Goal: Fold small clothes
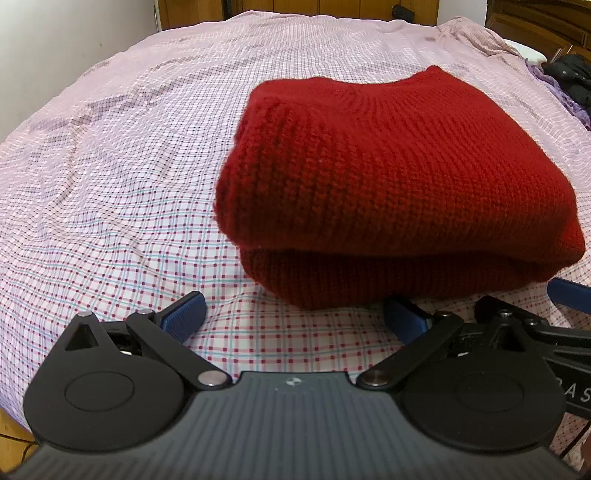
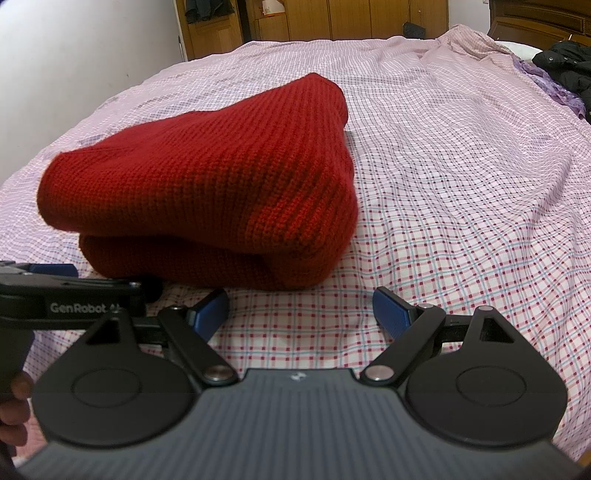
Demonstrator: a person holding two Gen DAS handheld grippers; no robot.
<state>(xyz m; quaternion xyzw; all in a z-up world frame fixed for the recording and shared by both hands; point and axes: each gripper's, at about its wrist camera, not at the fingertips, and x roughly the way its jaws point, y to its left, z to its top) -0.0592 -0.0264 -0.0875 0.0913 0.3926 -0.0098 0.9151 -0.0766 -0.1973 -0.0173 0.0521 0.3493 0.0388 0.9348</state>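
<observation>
A red knitted sweater (image 1: 399,177) lies folded into a thick bundle on the bed, also seen in the right wrist view as the sweater (image 2: 207,192). My left gripper (image 1: 295,314) stands open just in front of the bundle's near edge, nothing between its blue pads (image 1: 186,314). My right gripper (image 2: 301,310) is open too, in front of the bundle's right corner, with bare sheet between its fingers. Each gripper shows at the edge of the other's view: the right one's blue pad (image 1: 569,295), the left one's body (image 2: 66,299).
The checked pink bedsheet (image 1: 110,184) covers the whole bed, with wrinkles at the far right. Dark clothing (image 2: 569,70) and a purple cloth (image 2: 557,88) lie at the far right corner. Wooden cupboards (image 2: 332,18) stand behind the bed. A hand (image 2: 14,402) shows at lower left.
</observation>
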